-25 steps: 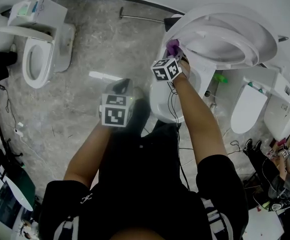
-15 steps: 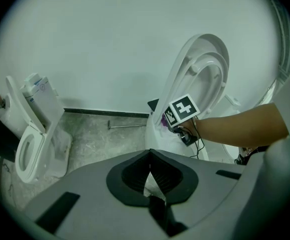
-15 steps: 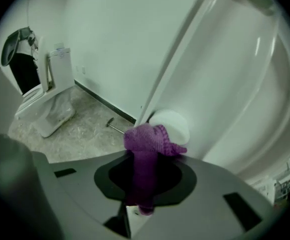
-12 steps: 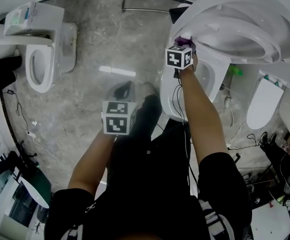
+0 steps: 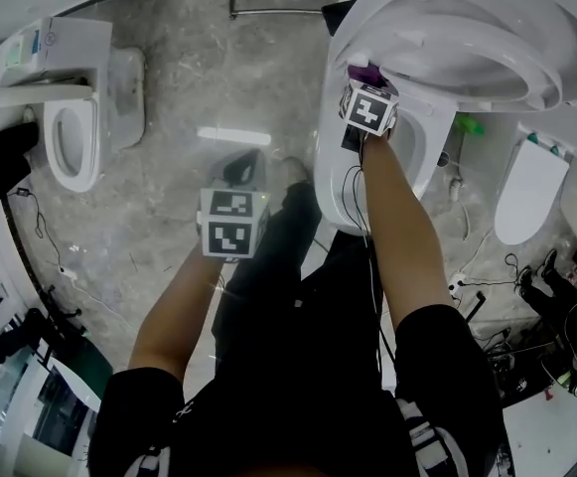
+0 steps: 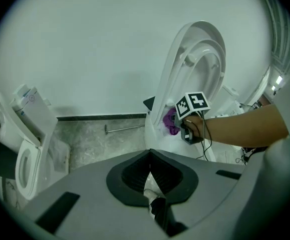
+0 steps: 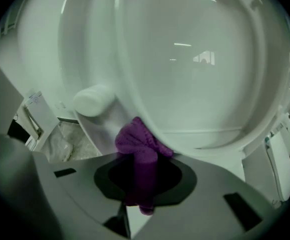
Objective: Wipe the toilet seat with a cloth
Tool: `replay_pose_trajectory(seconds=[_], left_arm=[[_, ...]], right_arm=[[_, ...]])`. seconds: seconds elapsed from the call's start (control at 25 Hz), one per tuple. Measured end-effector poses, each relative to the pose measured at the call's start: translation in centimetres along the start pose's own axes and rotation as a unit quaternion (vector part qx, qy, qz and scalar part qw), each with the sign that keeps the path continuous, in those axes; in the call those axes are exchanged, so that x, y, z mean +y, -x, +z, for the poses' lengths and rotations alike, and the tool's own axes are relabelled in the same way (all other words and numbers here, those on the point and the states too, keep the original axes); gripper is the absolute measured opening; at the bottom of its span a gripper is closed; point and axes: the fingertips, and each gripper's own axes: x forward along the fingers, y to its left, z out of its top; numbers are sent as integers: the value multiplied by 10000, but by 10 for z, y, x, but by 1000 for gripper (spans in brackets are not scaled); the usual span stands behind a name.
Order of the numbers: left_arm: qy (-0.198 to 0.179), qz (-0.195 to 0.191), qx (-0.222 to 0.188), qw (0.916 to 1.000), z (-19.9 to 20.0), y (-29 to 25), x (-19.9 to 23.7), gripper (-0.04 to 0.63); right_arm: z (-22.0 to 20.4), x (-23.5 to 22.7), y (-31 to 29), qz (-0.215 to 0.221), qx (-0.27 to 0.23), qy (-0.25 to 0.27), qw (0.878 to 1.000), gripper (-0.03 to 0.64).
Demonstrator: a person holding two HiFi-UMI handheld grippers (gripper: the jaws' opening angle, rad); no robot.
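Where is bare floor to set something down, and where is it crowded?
Bare: the grey floor between the left toilet and the toilet with raised seat. Crowded: right of that toilet, with cables and more toilets.

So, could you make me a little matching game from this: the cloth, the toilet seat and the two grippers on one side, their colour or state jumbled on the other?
Things:
1. cloth
2. left gripper
3. right gripper
4. toilet seat

Colour or state:
A. tipped up
B. shut, nothing in it
C. purple
D. shut on the cloth

Pairs: 1-C, 2-B, 3-D, 4-A
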Motion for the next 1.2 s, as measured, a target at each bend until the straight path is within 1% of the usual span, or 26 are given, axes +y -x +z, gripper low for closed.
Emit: replay_pose_trajectory(seconds=[0.08,0.16,0.32,0.48,0.6,0.76,0.96,1.12,1.2], left_arm=[[22,7,9,10000,0,-8,-7,8],[16,2,29,10000,0,-15,-17,8],[-7,-57,73,10000,-1,-21,-46,8],[-120,-105,100,9998,4,-25,-77,6],[-201,-116,111,9997,6,-27,-96,6],[-186,-78,180,9996,7,-32,-113,6],[-167,-102,200,9996,15,-44,-140,6],[-252,-137,198,9994,24,-54,-169,6],[-301,-155,201,9992,30,-58,-184,6]], right_arm=[[-7,-18,-3,-111,61,-89,9999,78],[-10,-34,-3,-184,77,-71,9998,78],[-14,-52,-2,-148,97,102,9998,78],[-22,-71,-2,-121,210,122,9996,78],[-26,-97,-2,-236,289,115,9992,78],[-29,-135,0,-388,348,150,9985,78],[-27,-185,5,-566,328,95,9978,78],[-22,-212,7,-501,242,307,9980,78],[-21,-227,8,-494,202,227,9983,78]])
